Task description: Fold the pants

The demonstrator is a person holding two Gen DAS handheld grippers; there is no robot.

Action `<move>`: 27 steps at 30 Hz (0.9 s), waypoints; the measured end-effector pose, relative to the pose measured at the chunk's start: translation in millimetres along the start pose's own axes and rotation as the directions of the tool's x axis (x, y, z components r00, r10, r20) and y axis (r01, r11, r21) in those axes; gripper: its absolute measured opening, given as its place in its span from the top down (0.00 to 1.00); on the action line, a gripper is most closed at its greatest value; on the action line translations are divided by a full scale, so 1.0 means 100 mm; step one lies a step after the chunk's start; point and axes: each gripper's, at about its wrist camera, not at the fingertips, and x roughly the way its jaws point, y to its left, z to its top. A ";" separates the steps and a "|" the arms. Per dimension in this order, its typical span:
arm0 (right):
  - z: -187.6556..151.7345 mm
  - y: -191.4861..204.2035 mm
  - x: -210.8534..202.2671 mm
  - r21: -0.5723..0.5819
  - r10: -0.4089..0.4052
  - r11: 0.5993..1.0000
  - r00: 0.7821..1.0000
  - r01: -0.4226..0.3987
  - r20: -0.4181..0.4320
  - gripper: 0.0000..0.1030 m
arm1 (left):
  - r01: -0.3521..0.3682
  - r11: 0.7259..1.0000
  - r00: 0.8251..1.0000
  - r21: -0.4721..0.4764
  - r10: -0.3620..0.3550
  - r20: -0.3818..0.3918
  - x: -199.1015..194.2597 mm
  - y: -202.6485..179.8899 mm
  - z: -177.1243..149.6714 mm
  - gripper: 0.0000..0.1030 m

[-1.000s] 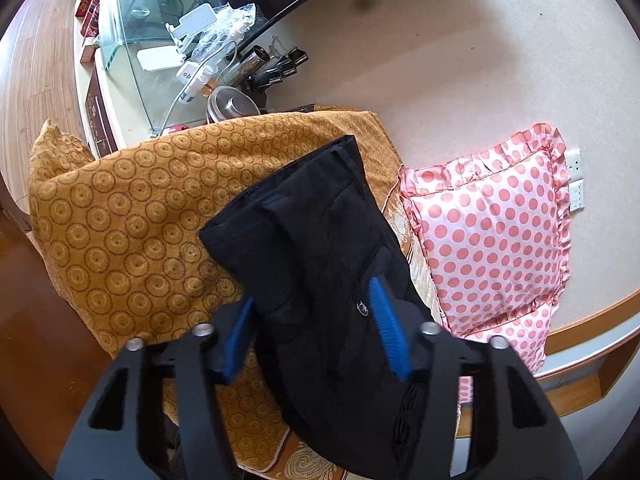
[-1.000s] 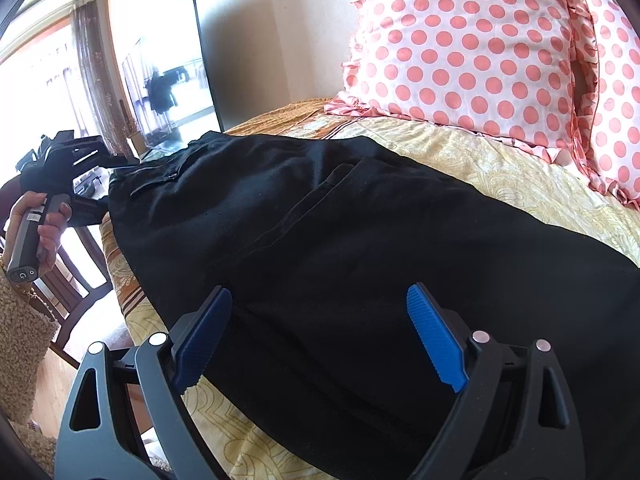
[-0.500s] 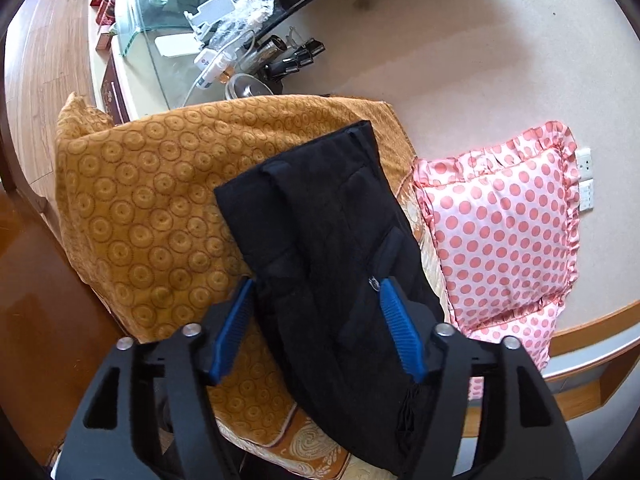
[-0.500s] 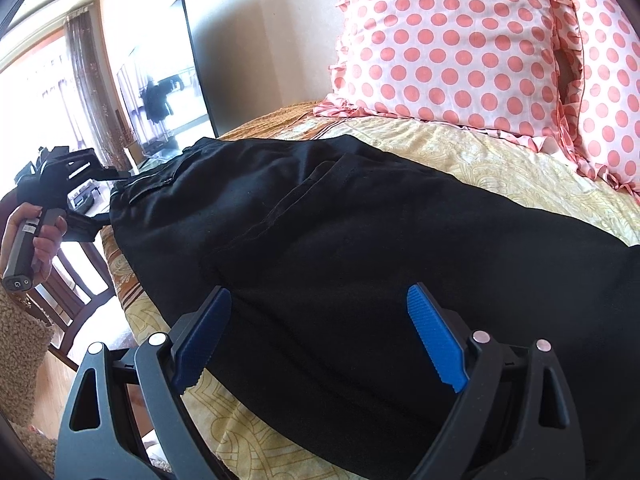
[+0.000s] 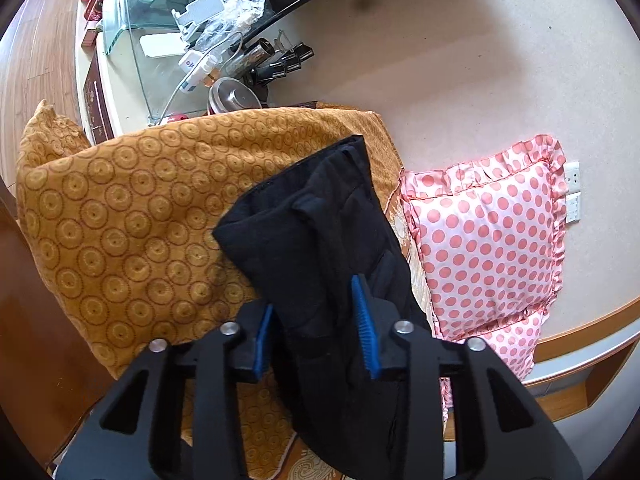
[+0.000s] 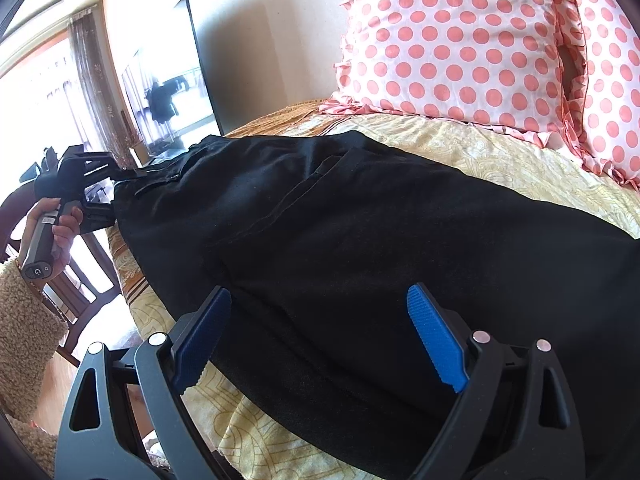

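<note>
Black pants (image 6: 360,224) lie stretched across a yellow patterned bedspread (image 6: 480,152). In the left wrist view the pants (image 5: 320,240) run away from me over an orange circle-patterned cover (image 5: 120,208). My left gripper (image 5: 316,332) has its blue pads on either side of a bunched end of the pants, closing on the cloth. From the right wrist view the left gripper (image 6: 100,184) is at the pants' far end. My right gripper (image 6: 320,336) is open, low over the near part of the pants, holding nothing.
Pink polka-dot pillows (image 6: 460,44) stand at the head of the bed, also in the left wrist view (image 5: 492,248). A glass-topped table with cables, clips and a metal pot (image 5: 228,96) is beyond the bed. A TV (image 6: 168,92) stands by the wall. A wooden chair (image 6: 80,280) is beside the bed.
My left gripper has come down onto the pants' end and its jaws have narrowed around the cloth. My right gripper has stayed open in place.
</note>
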 end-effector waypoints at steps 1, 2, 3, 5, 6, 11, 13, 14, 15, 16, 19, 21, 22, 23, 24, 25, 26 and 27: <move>-0.01 0.01 0.00 -0.005 0.002 1.000 1.000 -0.002 -0.002 0.11 | -0.002 1.000 1.000 0.001 0.002 0.005 -0.01 0.01 -0.01 0.77; -0.01 0.02 0.01 -0.010 0.001 1.000 1.000 -0.002 -0.003 0.11 | -0.007 1.000 1.000 0.013 0.007 0.013 -0.02 0.00 -0.02 0.80; -0.02 0.02 0.01 -0.013 0.002 1.000 1.000 -0.002 -0.004 0.11 | -0.016 0.999 1.000 0.033 0.015 0.024 -0.03 -0.03 -0.04 0.83; -0.03 0.03 0.00 -0.012 0.009 1.000 1.000 -0.009 -0.003 0.11 | -0.037 0.996 0.998 0.087 0.032 0.055 -0.07 -0.14 -0.08 0.86; -0.04 0.02 -0.01 -0.010 0.012 1.000 1.000 -0.012 0.000 0.11 | -0.043 0.991 0.997 0.123 0.034 0.073 -0.10 -0.22 -0.11 0.87; -0.11 -0.03 -0.11 0.012 0.030 0.999 0.999 -0.030 0.024 0.11 | -0.048 0.952 0.992 0.302 0.010 0.125 -0.21 -0.73 -0.27 0.88; -0.14 -0.07 -0.17 0.025 0.038 0.999 0.999 -0.039 0.038 0.11 | -0.039 0.930 0.991 0.366 -0.009 0.131 -0.23 -0.96 -0.37 0.88; -0.16 -0.09 -0.19 0.032 0.041 0.999 0.998 -0.042 0.045 0.11 | -0.037 0.915 0.991 0.401 -0.017 0.129 -0.22 -1.08 -0.44 0.88; -0.18 -0.12 -0.23 0.040 0.042 0.998 0.998 -0.044 0.052 0.11 | -0.032 0.898 0.992 0.438 -0.025 0.124 -0.21 -1.23 -0.52 0.88; -0.20 -0.15 -0.27 0.050 0.042 0.998 0.997 -0.045 0.059 0.10 | -0.018 0.884 0.993 0.468 -0.039 0.112 -0.20 -1.35 -0.59 0.88; -0.27 -0.26 -0.41 0.082 0.037 0.996 0.995 -0.044 0.089 0.06 | 0.040 0.836 0.995 0.548 -0.083 0.054 -0.12 -1.76 -0.86 0.89; -0.33 -0.33 -0.53 0.102 0.032 0.994 0.994 -0.044 0.109 0.06 | 0.071 0.798 0.995 0.599 -0.101 0.017 -0.05 -2.05 -1.08 0.89; -0.36 -0.38 -0.59 0.112 0.028 0.993 0.992 -0.041 0.119 0.06 | 0.090 0.777 0.994 0.623 -0.112 -0.004 -0.02 -2.19 -1.20 0.89; -0.39 -0.42 -0.66 0.121 0.020 0.992 0.991 -0.036 0.130 0.06 | 0.113 0.755 0.992 0.646 -0.124 -0.028 0.02 -2.33 -1.33 0.89; -0.43 -0.47 -0.73 0.130 0.009 0.991 0.990 -0.028 0.140 0.05 | 0.141 0.731 0.989 0.668 -0.138 -0.058 0.06 -2.47 -1.48 0.89; -0.47 -0.52 -0.80 0.142 -0.004 0.990 0.989 -0.018 0.151 0.05 | 0.167 0.707 0.985 0.688 -0.148 -0.087 0.11 -2.61 -1.63 0.89; -0.52 -0.58 -0.87 0.158 -0.015 0.987 0.987 -0.010 0.160 0.04 | 0.192 0.683 0.981 0.705 -0.155 -0.117 0.16 -2.73 -1.80 0.89; -0.57 -0.64 -0.93 0.175 -0.023 0.985 0.986 -0.007 0.167 0.04 | 0.218 0.658 0.976 0.721 -0.160 -0.150 0.23 -2.86 -1.98 0.89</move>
